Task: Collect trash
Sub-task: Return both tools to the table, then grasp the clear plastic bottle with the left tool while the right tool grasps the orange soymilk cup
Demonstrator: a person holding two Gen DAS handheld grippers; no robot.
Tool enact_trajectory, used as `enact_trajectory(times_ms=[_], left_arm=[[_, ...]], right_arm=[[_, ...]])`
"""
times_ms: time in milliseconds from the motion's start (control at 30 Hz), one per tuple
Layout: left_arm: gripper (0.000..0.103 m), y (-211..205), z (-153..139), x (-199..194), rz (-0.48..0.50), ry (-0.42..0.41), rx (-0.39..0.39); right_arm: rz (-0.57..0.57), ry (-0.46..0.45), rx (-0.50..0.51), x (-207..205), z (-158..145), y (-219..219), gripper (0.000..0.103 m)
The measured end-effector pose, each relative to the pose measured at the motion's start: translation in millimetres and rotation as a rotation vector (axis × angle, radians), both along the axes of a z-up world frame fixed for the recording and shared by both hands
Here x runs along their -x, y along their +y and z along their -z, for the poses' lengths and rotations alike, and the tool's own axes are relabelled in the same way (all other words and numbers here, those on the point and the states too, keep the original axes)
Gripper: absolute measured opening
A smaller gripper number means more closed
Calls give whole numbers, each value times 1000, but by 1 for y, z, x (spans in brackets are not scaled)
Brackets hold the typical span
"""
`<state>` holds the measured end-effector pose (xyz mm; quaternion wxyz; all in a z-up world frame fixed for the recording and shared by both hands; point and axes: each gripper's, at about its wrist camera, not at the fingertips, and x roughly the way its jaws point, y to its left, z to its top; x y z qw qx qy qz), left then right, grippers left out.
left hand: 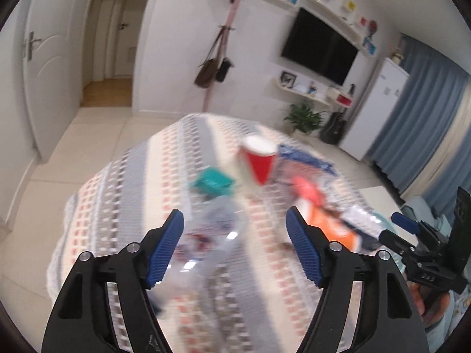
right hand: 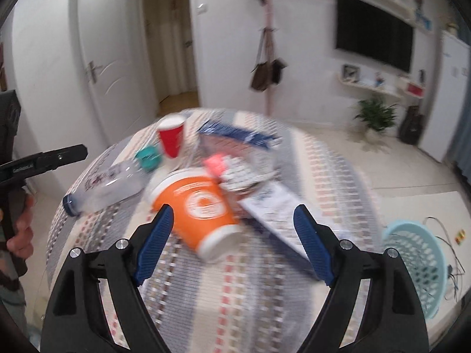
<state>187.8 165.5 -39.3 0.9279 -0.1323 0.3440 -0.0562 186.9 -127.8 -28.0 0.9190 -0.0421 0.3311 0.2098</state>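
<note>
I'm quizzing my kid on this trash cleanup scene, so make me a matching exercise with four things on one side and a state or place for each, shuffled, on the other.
Things:
1. red cup
2. orange cup
3. clear bottle
4. blue basket

States:
A. lying on its side, dark blue cap on
B. standing upright on the table
C. off to the right of the table
D. tipped over, white rim showing

Pairs: 1-B, 2-D, 3-A, 4-C
</note>
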Motion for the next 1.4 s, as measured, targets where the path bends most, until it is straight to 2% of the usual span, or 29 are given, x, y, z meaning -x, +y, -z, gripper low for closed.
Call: enact_trajectory(times_ms=[100,200,367,667,867,900,967,1067,1200,1400], left_arm=[[71,19,15,-11,-20,54,-11],[71,29,30,-21,18,100,0],[70,21,51,-35,63,156,-10],[71,-1,57,-29,131,195,-27],[69,-13,66,-34,107,219,-82],[68,-14,68,-34,100,220,-89],[65,-18,69,-32,88,214,-106],[59,-21,68,-32,66,203,-119],[58,-22,63,-24,50,172,-82],[58,-33,36,-2,32,78,-85]], right_arm=[[-40,45,23,-8,11,18,79],[-67,76,44,-15,21,29,79],[-81,138,50,-30,35,37,79],[-168,217,17,-29,43,57,79],[-152,249,45,-38,52,75,79],[-147,248,52,-39,53,78,79],[-147,250,62,-41,55,81,71],[-144,243,67,-40,56,82,70],[-136,208,60,-34,50,80,69],[-140,139,3,-16,26,65,69]])
